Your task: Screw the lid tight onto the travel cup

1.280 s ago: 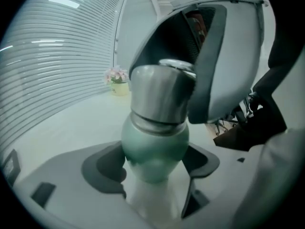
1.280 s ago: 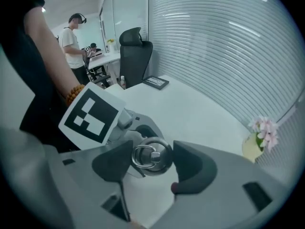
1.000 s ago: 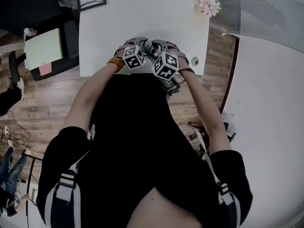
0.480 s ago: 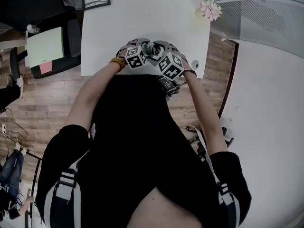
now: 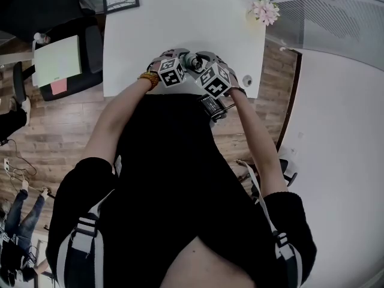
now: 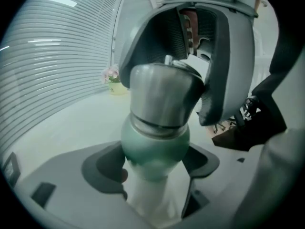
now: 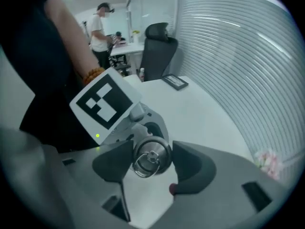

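Left tongs clamp travel cup; right tongs just closed onto lid.

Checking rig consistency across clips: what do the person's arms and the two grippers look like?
The left gripper and right gripper are light grey with dark grey jaw pads, each carrying a cube of black-and-white square markers. The person wears black sleeves and a beaded bracelet on the left wrist. The right jaws have just closed further around the lid.
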